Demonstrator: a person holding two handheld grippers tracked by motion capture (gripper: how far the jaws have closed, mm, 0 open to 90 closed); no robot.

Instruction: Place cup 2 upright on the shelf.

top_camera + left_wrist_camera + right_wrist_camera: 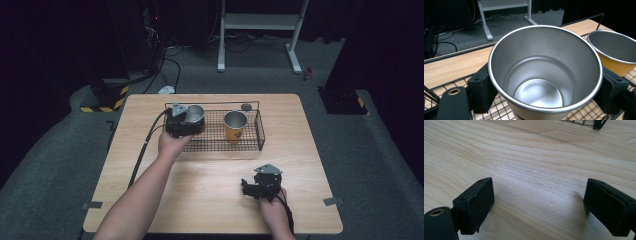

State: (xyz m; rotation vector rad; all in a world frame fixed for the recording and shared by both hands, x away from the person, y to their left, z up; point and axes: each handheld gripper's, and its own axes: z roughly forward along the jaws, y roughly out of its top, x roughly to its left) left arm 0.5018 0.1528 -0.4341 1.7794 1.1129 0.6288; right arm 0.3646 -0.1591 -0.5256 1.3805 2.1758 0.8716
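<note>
Left gripper, seen from the high view, clamps the steel cup at the left end of the wire basket, a yellow cup standing upright in the basket to its right, apart from it; a small round lid lies on the table just behind the basket; the right gripper rests low over bare wood near the front edge, well apart from all of it.

From the left gripper view, both black pads press the steel cup just under its rim, mouth up and empty; the yellow cup sits near on the right; the mesh shows just beneath, though I cannot tell if the base touches it; to set it well I would judge it best kept upright, lowered flat onto the mesh and clear of the yellow cup, and only then released.

From the right gripper view, the jaws stand spread over plain wood with nothing between them; a basket corner shows at the top.

No brand, label or writing can be read on either cup.
</note>
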